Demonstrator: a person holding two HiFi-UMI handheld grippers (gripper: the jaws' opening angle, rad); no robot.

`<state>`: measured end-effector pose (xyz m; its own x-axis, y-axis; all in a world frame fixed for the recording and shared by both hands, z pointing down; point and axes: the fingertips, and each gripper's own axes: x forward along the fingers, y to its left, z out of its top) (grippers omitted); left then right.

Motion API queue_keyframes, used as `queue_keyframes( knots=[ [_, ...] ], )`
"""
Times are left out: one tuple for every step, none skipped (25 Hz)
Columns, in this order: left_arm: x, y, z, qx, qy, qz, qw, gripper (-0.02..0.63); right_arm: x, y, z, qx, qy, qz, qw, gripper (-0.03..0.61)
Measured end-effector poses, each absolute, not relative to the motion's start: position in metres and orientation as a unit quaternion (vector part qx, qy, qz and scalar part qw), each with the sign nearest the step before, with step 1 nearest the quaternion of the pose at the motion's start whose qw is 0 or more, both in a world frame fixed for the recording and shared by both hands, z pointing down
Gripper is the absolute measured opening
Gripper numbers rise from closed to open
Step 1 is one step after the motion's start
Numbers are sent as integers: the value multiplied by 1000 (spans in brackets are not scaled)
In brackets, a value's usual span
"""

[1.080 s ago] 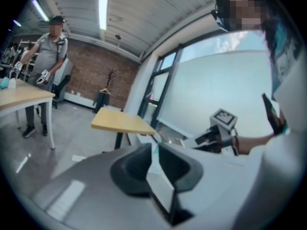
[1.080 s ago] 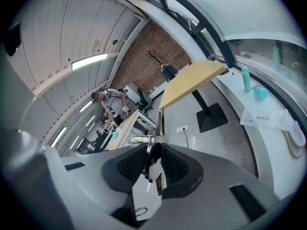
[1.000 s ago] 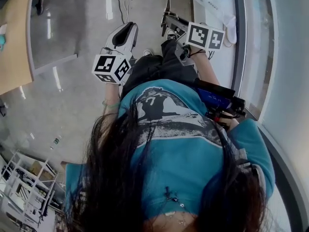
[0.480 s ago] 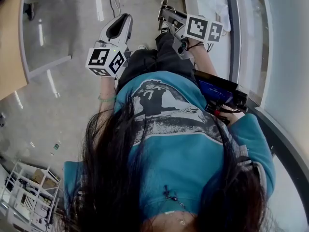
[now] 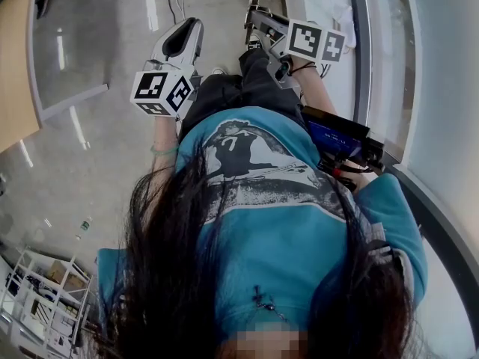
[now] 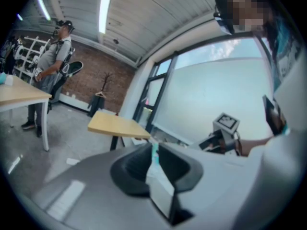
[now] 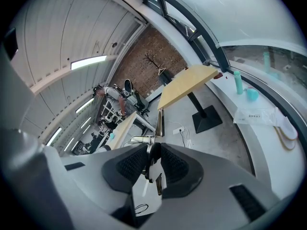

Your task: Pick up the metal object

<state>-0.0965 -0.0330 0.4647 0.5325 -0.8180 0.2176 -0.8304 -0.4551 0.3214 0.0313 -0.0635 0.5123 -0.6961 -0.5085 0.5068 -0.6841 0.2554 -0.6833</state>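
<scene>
Right gripper (image 7: pixel 153 146) clamped on metal object (image 7: pixel 159 124), maybe tongs; left gripper (image 6: pixel 154 147) closed, empty, both over person's legs (image 5: pixel 239 96).

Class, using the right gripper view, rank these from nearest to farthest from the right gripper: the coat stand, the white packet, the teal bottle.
1. White packet, on the ledge at right.
2. Teal bottle, farther along that ledge.
3. Coat stand, by the brick wall.
</scene>
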Motion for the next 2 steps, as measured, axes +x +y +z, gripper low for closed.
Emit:
queue_keyframes(
  knots=[
    [-94, -32, 468, 853, -483, 16, 197, 41, 34, -62, 515, 379, -787, 477, 91, 98],
    [-91, -31, 471, 853, -483, 16, 196, 41, 38, -61, 518, 380, -788, 477, 90, 98]
  ],
)
